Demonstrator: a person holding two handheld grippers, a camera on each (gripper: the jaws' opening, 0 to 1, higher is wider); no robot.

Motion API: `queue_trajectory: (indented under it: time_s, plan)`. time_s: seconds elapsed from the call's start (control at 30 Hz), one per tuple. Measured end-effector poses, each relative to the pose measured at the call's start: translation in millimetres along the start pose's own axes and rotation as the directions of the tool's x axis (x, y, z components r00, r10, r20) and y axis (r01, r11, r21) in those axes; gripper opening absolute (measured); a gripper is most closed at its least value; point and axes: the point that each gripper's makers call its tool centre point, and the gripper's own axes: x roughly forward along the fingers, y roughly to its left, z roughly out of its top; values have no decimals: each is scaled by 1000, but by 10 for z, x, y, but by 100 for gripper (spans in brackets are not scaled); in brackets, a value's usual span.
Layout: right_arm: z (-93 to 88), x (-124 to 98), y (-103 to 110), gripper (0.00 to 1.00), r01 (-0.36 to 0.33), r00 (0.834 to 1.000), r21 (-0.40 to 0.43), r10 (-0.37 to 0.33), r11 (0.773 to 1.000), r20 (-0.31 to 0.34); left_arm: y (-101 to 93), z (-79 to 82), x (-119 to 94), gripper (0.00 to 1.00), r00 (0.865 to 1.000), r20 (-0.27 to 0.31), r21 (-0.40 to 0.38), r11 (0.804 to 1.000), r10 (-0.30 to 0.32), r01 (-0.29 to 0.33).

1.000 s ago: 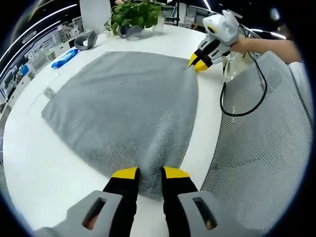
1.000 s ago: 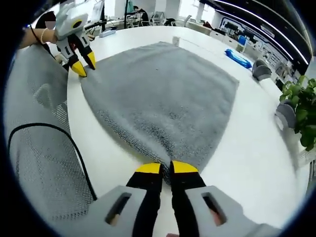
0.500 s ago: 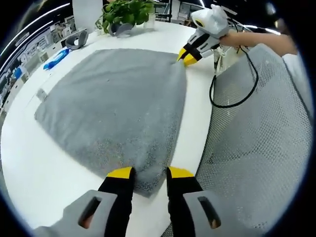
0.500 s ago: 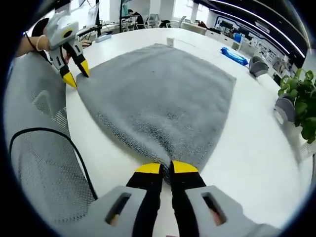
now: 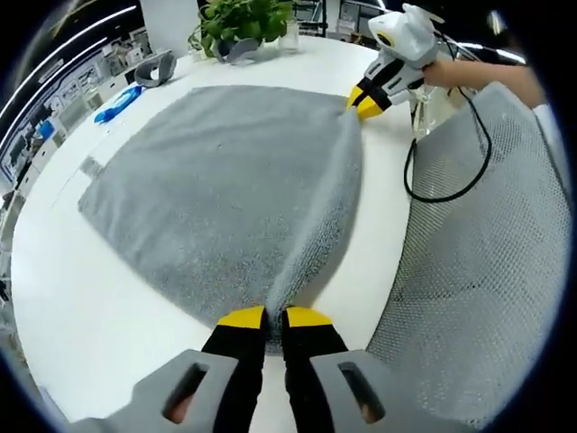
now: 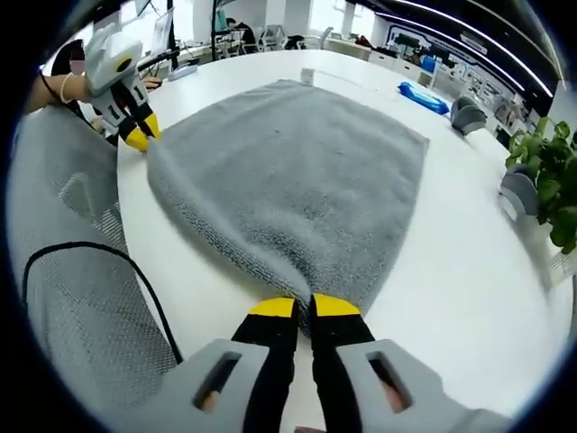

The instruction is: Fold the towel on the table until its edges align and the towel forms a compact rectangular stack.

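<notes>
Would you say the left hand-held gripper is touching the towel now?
Touching. The left gripper view shows the left hand-held gripper pinching the towel corner between its shut jaws.

Grey towel [image 5: 225, 180], white table [image 5: 72, 307]

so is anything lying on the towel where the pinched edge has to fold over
Nothing visible does. The towel is bare across its top; the blue object and plant sit off it on the table.
</notes>
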Motion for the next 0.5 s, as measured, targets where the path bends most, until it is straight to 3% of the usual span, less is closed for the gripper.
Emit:
queue_trajectory:
  time_s: [0.13,0.33,0.5]
  plan:
    - [81,-102,24,2,-3,1000,2,3,1000,0,33,57,-101,6,1000,18,-39,999,5,-5]
    - [301,-315,-42,2,19,996,68,-25,998,87,66,135,-229,6,999,46,-68,997,24,-21]
    - [412,-454,-39,2,30,992,81,-40,996,119,119,247,-410,6,995,82,-115,992,59,-49]
